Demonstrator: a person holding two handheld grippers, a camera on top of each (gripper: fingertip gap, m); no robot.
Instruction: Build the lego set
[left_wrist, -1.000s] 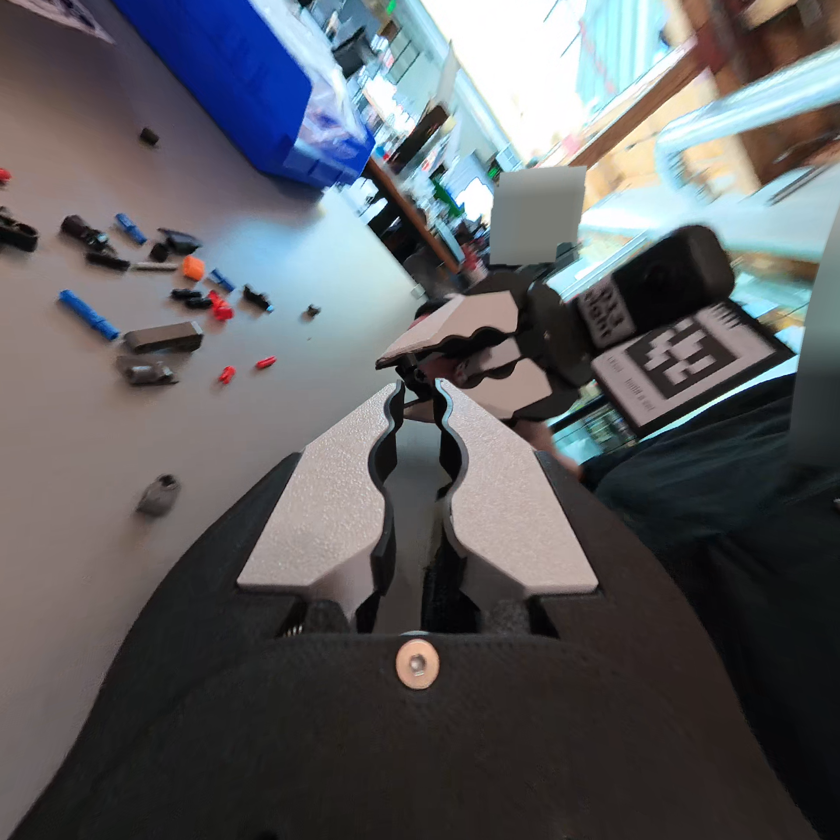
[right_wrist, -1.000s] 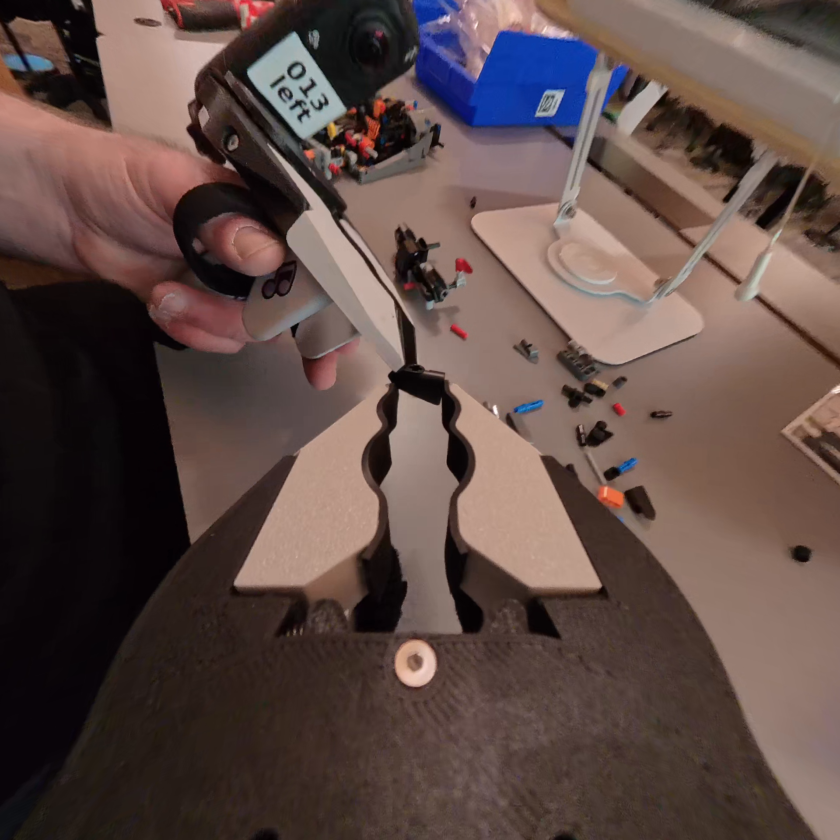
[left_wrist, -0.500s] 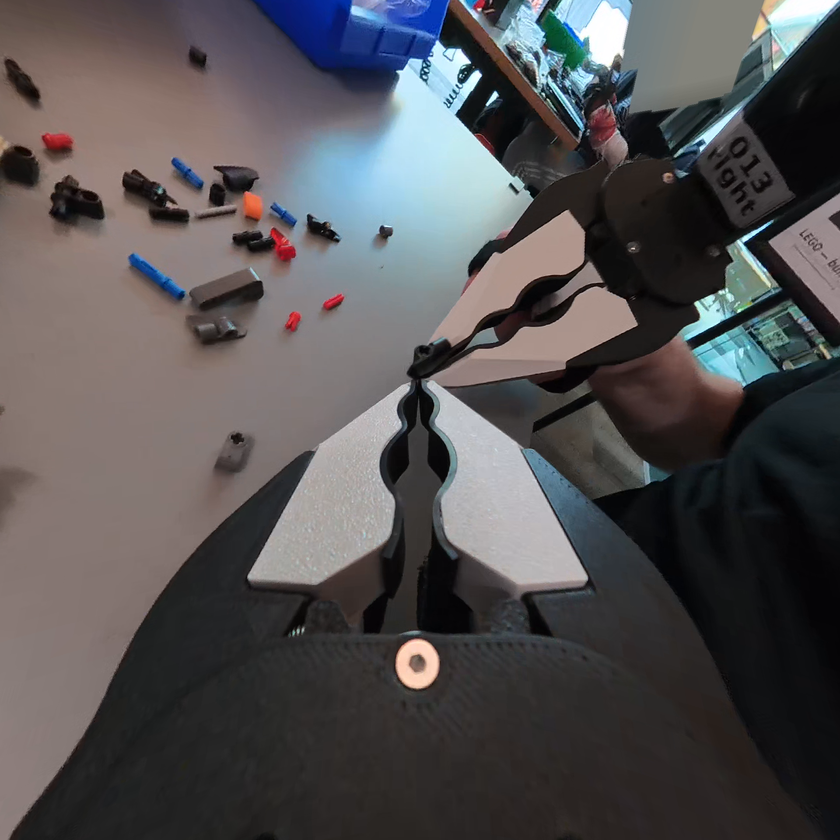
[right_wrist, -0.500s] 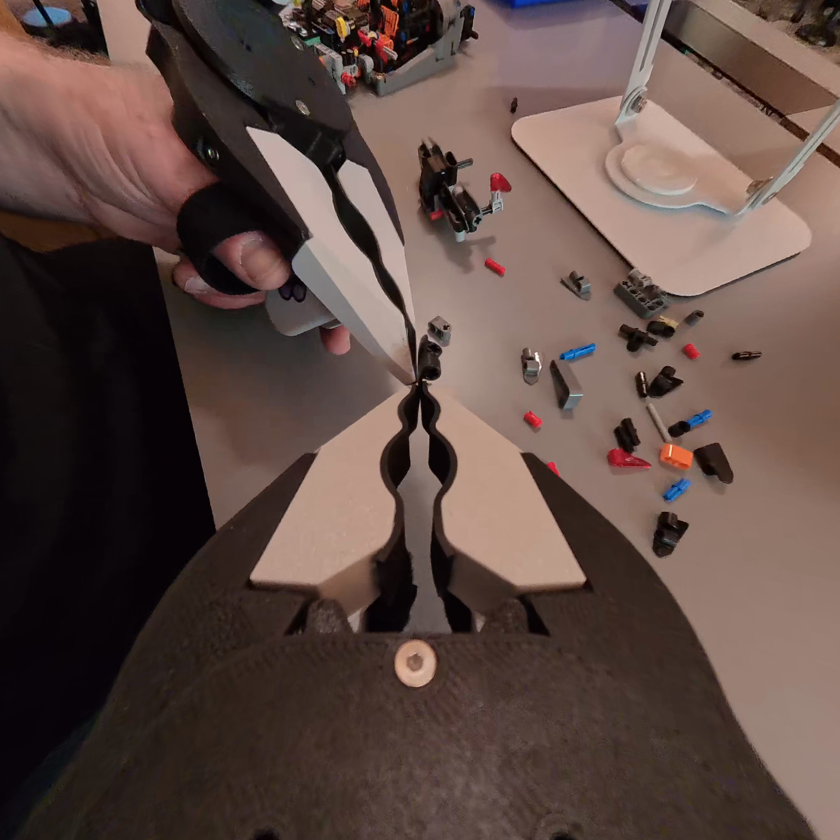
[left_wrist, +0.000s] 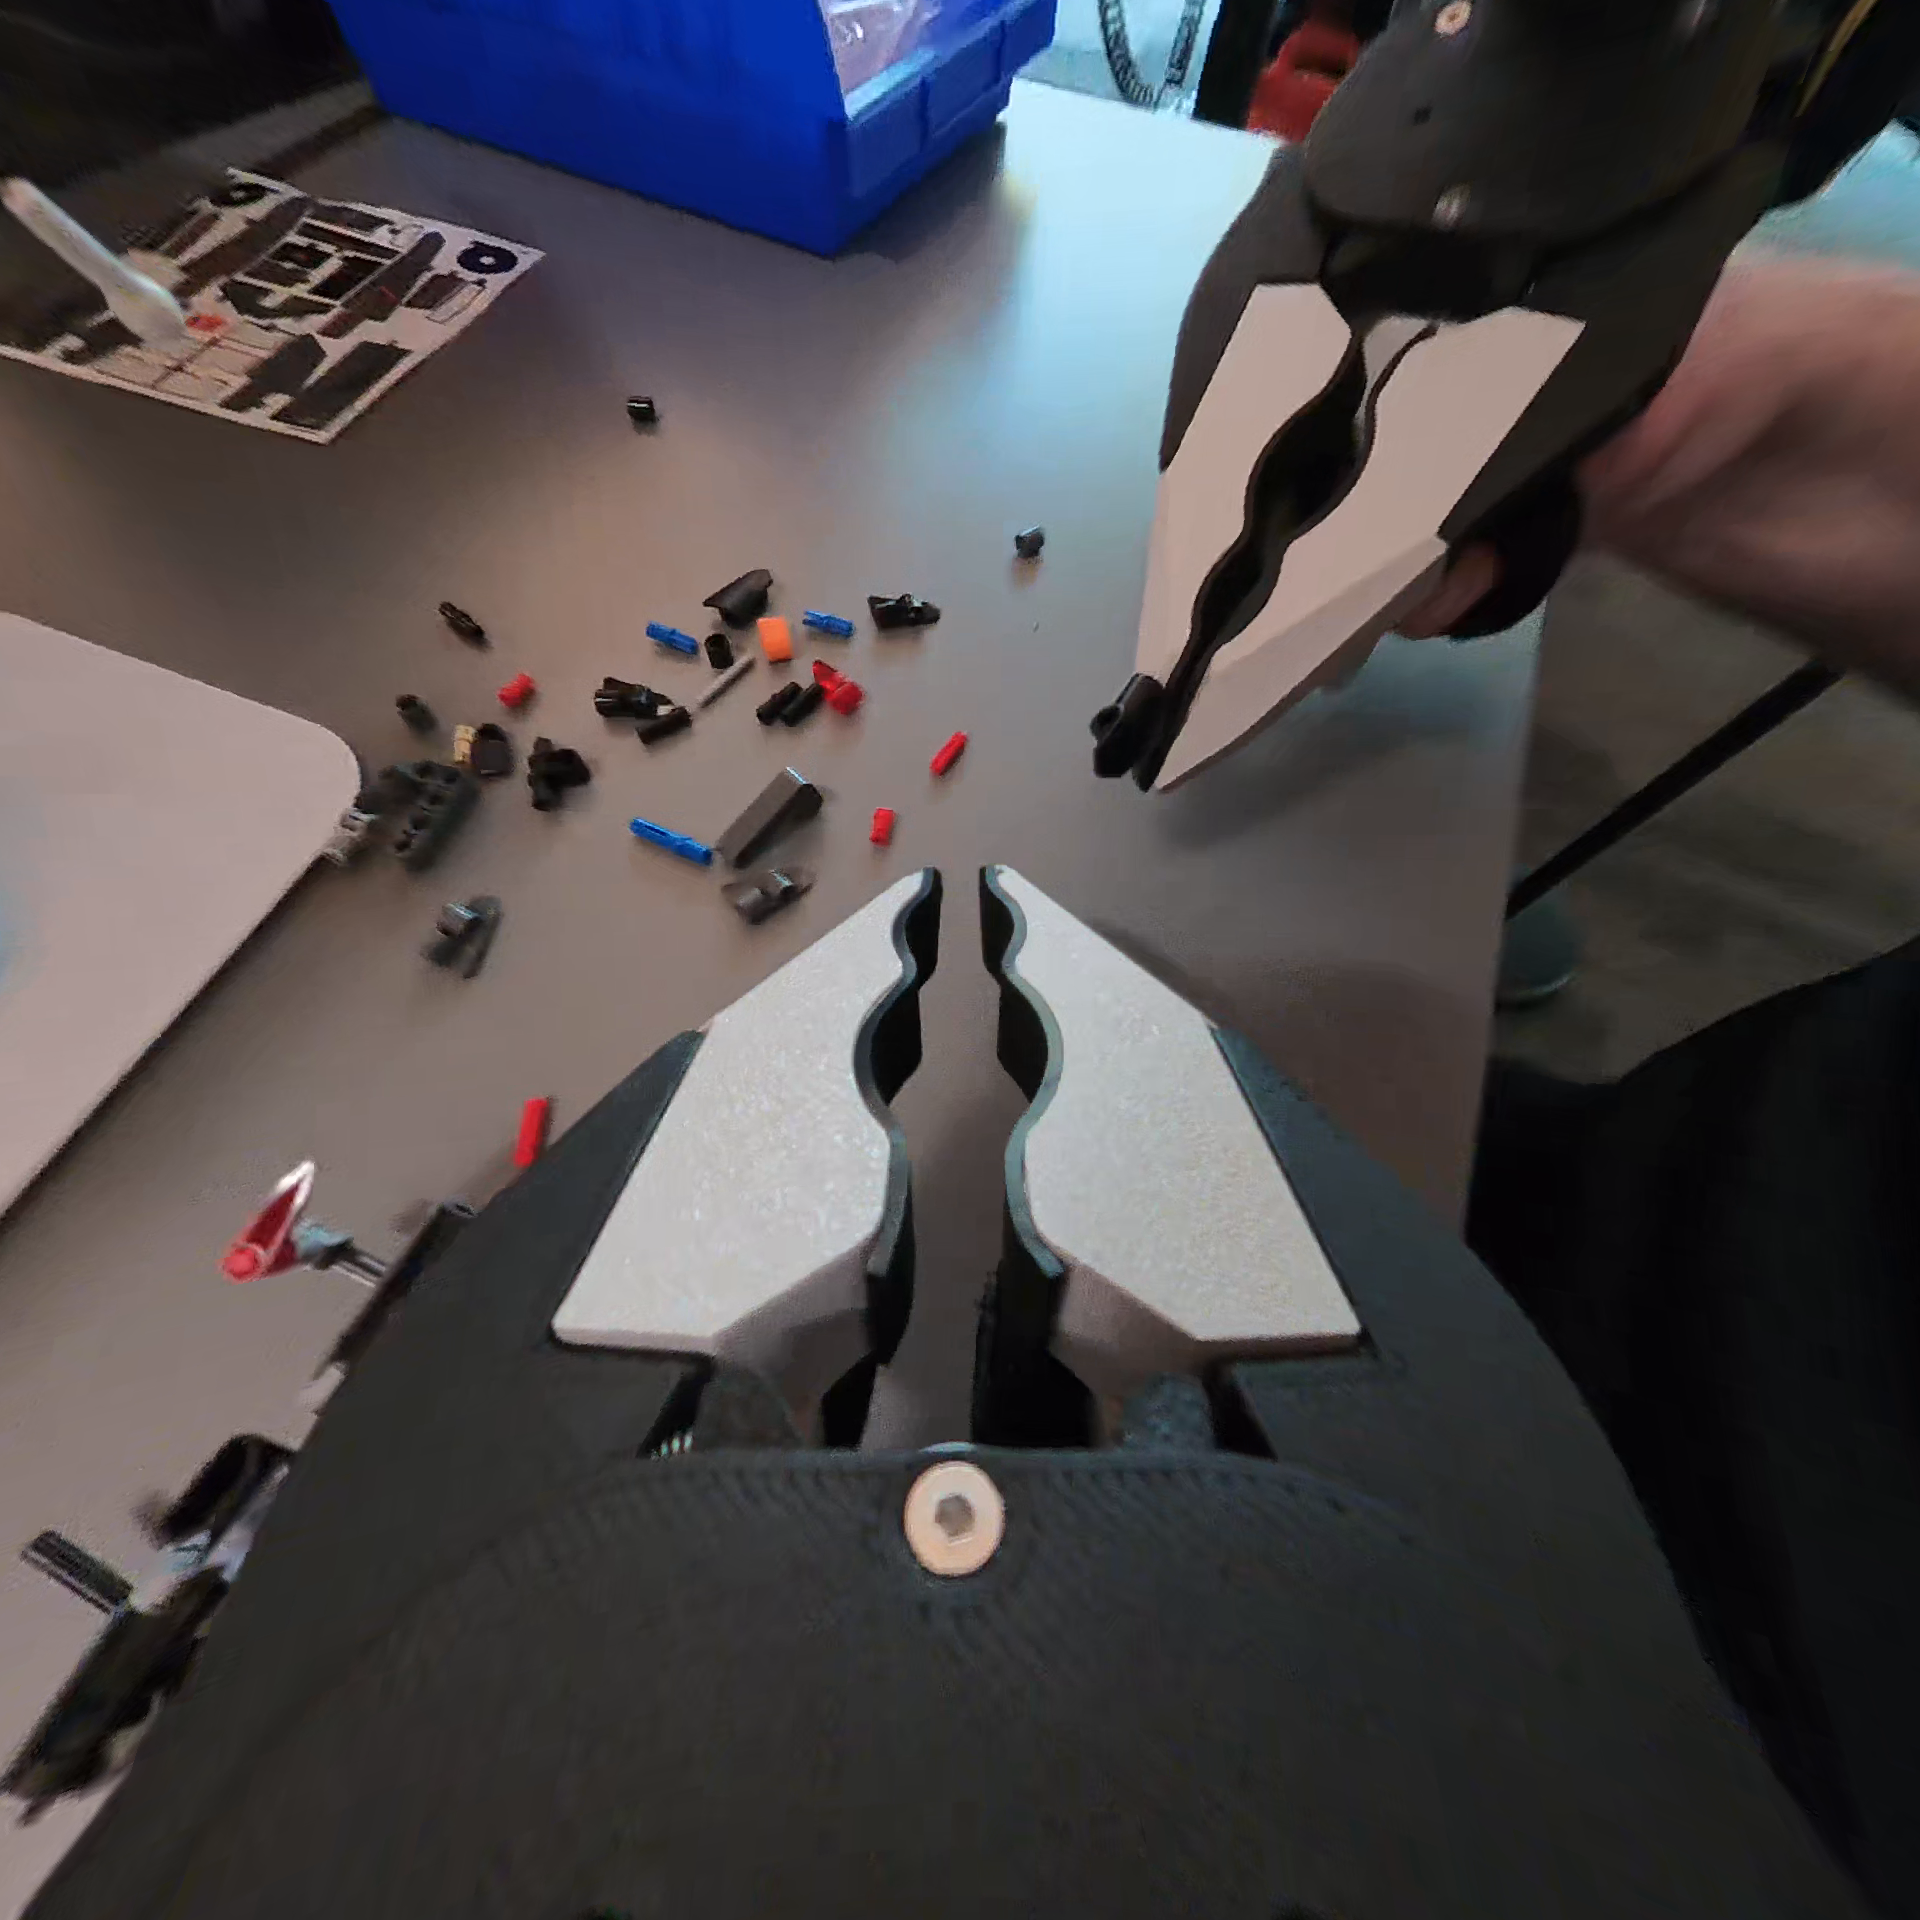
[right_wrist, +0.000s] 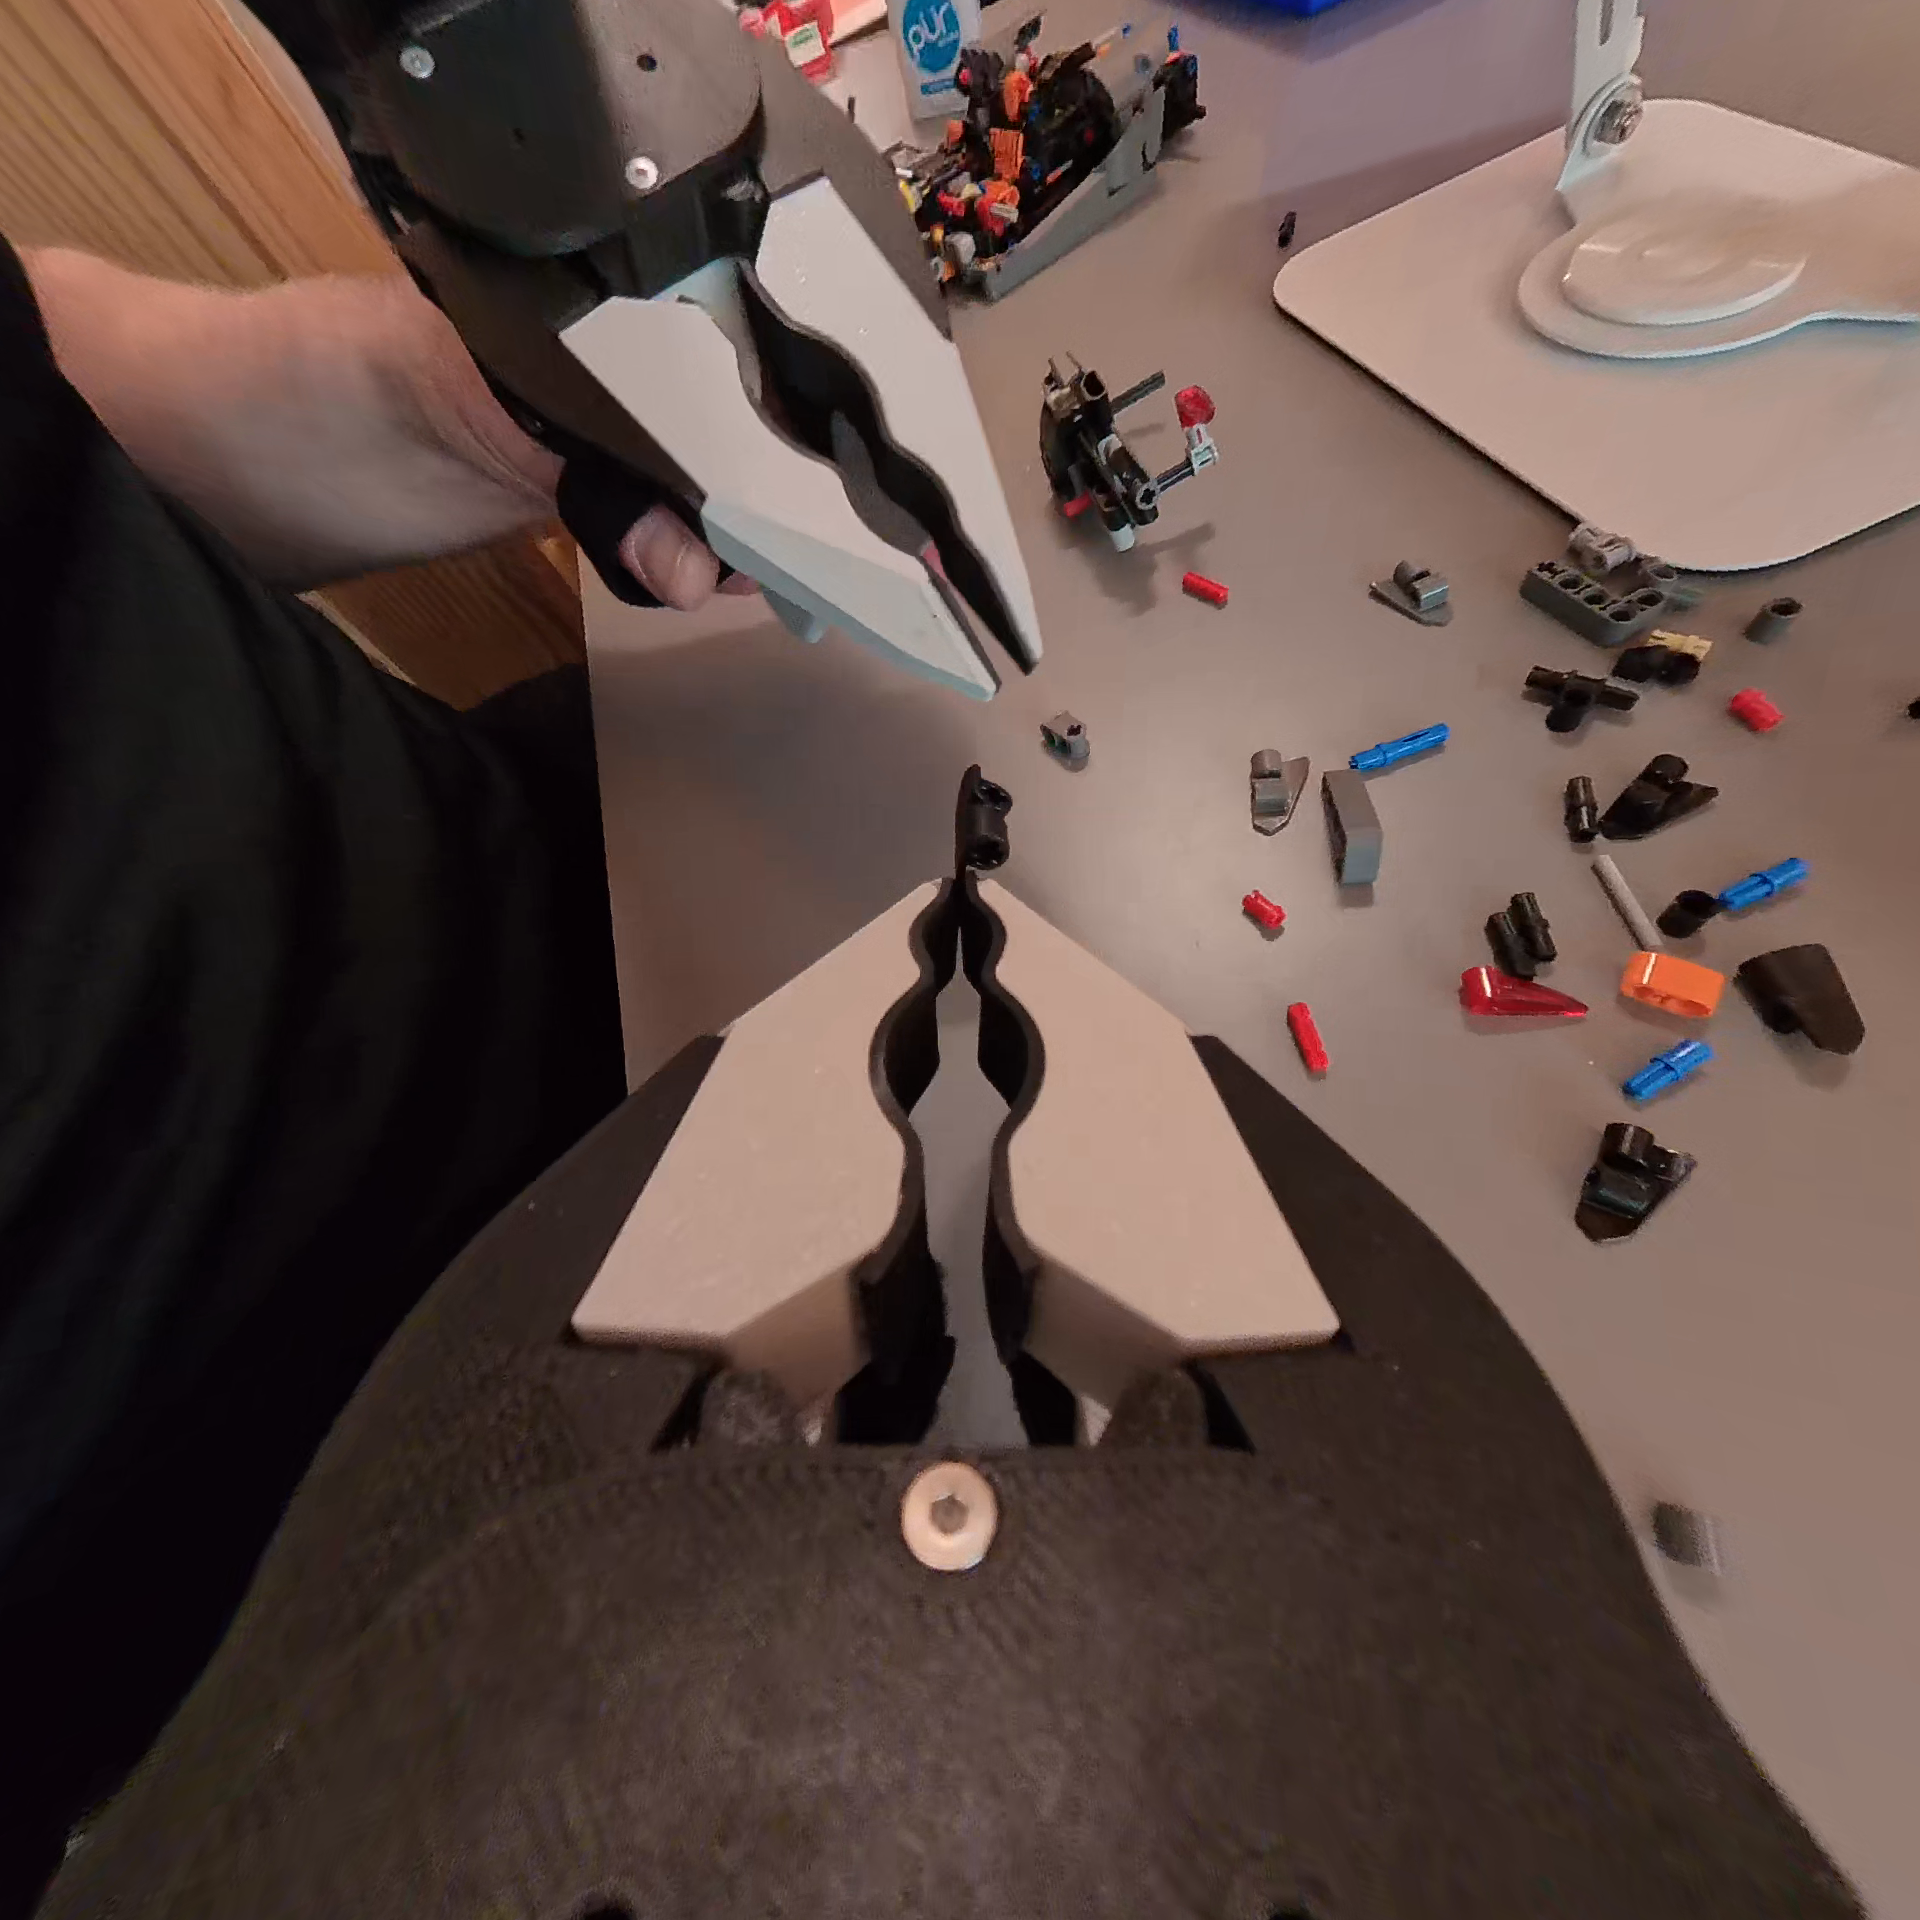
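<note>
My right gripper (right_wrist: 961, 888) is shut on a small black lego connector (right_wrist: 985, 821) that sticks up past its tips. In the left wrist view it (left_wrist: 1143, 769) hangs at the upper right over the grey table (left_wrist: 1299, 914), with the connector (left_wrist: 1122, 722) at its tips. My left gripper (left_wrist: 961, 883) is open by a narrow gap and empty. In the right wrist view it (right_wrist: 1013, 675) is above and just beyond the connector, apart from it. Loose lego pieces (right_wrist: 1538, 935) lie scattered to the right.
A small black sub-assembly with a red part (right_wrist: 1112, 457) stands on the table. A larger build (right_wrist: 1039, 156) sits at the back. A white stand base (right_wrist: 1662, 416) is at the right. A blue bin (left_wrist: 727, 104) and a printed sheet (left_wrist: 260, 301) lie beyond the pieces. Some 5 cm of space lies between my two pairs of fingers.
The two grippers were tip to tip at the black connector and have drawn apart. The left jaws have opened a little and come away empty; the right keeps the connector.
</note>
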